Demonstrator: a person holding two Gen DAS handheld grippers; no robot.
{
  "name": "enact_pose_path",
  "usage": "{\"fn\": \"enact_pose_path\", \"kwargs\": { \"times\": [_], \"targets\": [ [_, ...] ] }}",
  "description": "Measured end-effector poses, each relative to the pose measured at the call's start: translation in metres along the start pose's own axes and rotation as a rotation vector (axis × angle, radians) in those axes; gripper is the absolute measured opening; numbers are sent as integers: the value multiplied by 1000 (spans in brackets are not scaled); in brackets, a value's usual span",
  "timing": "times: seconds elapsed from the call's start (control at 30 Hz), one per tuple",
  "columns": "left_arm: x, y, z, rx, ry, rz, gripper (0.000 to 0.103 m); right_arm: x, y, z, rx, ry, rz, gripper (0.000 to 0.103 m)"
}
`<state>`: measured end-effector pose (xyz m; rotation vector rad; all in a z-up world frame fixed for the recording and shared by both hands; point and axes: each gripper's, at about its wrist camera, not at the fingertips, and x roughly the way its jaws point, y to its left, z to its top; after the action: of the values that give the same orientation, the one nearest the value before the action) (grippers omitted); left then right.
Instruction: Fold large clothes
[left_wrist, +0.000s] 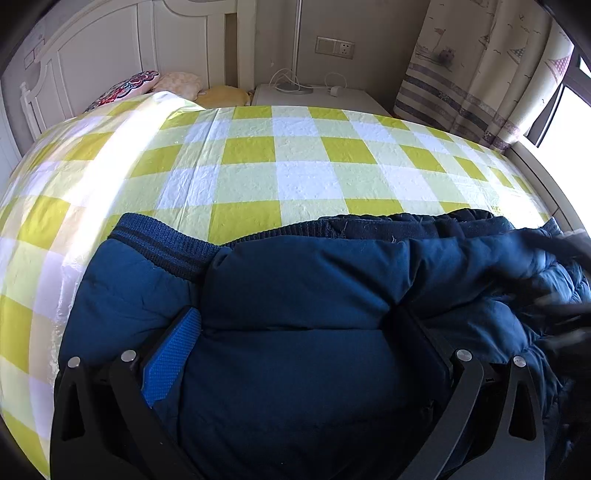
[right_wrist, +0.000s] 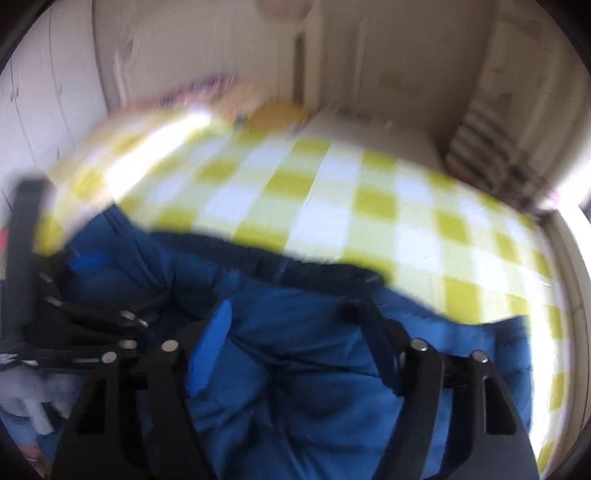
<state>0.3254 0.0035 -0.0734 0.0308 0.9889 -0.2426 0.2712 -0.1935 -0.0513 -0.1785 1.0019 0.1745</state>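
Observation:
A navy blue padded jacket (left_wrist: 314, 369) with a ribbed knit band (left_wrist: 159, 240) lies on the near part of a bed with a yellow-and-white checked sheet (left_wrist: 295, 166). My left gripper (left_wrist: 297, 314) has its jaws wide apart, with a thick fold of the jacket filling the gap and bulging against its blue pad (left_wrist: 171, 354). In the blurred right wrist view, my right gripper (right_wrist: 290, 308) straddles another bunch of the jacket (right_wrist: 303, 387). The blur hides whether its pads press on it. The left gripper (right_wrist: 92, 314) shows close by at the left.
Pillows (left_wrist: 125, 88) lie against a white headboard (left_wrist: 110, 48) at the far end of the bed. A white nightstand (left_wrist: 314, 96) with a lamp base and cables stands behind it. A patterned curtain (left_wrist: 480, 74) and a window (left_wrist: 569, 110) are on the right.

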Motion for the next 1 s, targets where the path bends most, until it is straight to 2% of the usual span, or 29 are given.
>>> {"fn": "enact_pose_path", "kwargs": {
  "times": [0.13,0.2,0.23,0.27,0.33,0.37,0.43,0.47,0.6,0.67,0.73,0.83,0.9,0.97,1.0],
  "targets": [
    [0,4,0,-18,2,-12,99,-2,-1,1,-21,-7,2,69],
    [0,4,0,-13,1,-8,99,-18,-21,0,15,-36,7,60],
    [0,4,0,-15,0,-11,99,-27,-35,-3,50,-57,9,60],
    [0,5,0,-19,-1,-15,99,-34,-51,-7,87,-72,-5,62],
    [0,5,0,-21,-2,-18,99,-35,-92,-23,161,-57,-100,69],
    [0,5,0,-22,-2,-19,99,-21,-116,-37,204,-12,-108,80],
    [-1,5,0,-25,-6,-26,99,-10,-149,-53,362,-9,83,82],
    [-2,5,0,-25,-7,-25,99,-10,-155,-55,387,-16,106,81],
    [2,4,6,-14,46,-13,99,-8,-149,-53,362,-34,76,81],
    [-5,-2,15,-20,80,43,99,-8,-156,-57,386,-50,112,81],
    [-22,-14,26,-25,27,35,99,-9,-156,-56,389,-53,115,81],
    [-39,-65,41,79,-75,34,99,-10,-150,-55,369,-47,88,81],
    [-30,-92,41,142,-97,42,99,-11,-149,-56,373,-50,95,81],
    [14,-116,30,232,-1,124,99,-11,-149,-56,384,-59,112,82],
    [27,-118,26,239,24,126,99,-12,-149,-57,390,-65,121,82]
  ]
}}
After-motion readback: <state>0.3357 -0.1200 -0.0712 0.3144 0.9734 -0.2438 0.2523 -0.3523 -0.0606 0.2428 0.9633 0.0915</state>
